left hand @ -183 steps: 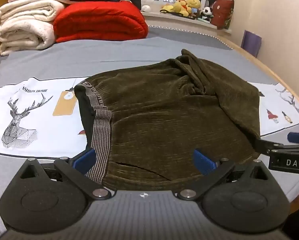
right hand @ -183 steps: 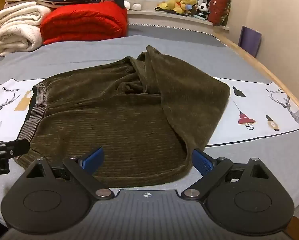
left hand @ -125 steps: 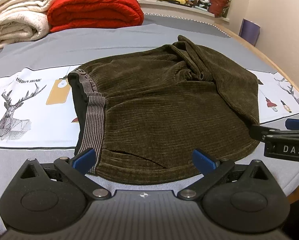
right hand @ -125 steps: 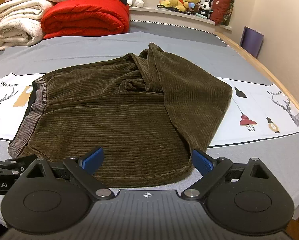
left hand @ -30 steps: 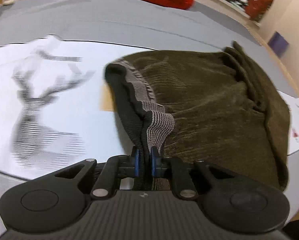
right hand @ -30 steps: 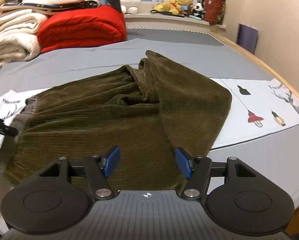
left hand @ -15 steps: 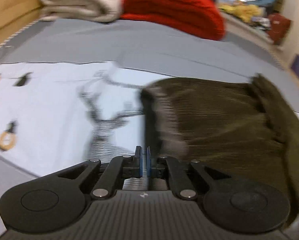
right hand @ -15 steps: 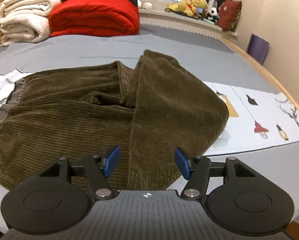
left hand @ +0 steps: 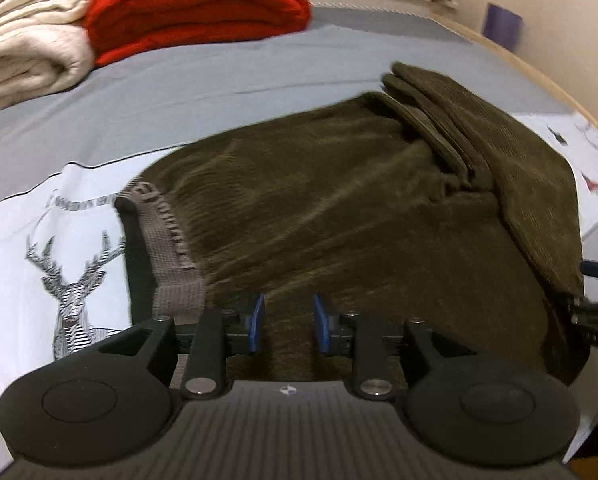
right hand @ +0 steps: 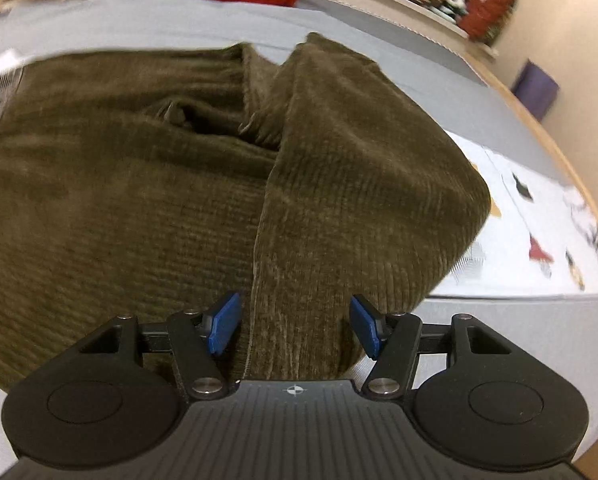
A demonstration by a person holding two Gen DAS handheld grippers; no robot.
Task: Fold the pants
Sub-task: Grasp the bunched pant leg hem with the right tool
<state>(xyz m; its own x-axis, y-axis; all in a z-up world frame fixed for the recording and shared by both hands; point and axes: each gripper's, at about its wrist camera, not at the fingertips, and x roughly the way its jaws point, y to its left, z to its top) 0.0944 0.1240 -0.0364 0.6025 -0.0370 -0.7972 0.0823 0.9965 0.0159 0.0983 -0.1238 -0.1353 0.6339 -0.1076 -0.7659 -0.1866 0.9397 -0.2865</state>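
Hovering over the near edge of the dark olive corduroy pants (left hand: 339, 216), the left gripper (left hand: 287, 326) has its blue pads a small way apart and has just been opening; corduroy shows behind the gap, but nothing is pinched. Just to its left lies the grey ribbed waistband (left hand: 167, 240), resting on the white deer-print sheet (left hand: 39, 240).

Ahead of the right gripper (right hand: 295, 326) runs the edge of the folded-over leg panel (right hand: 359, 168). Its pads stand about half open and have just been closing, yet neither presses the cloth.

My judgement: the pants have had one fold, with the legs laid back over the seat, giving a broad, rumpled rectangle on the grey bedspread (left hand: 219, 76). Creases bunch where the layers meet, far ahead of both tools. Still to do, probably: grip the near edge at both ends and fold again into a compact bundle.
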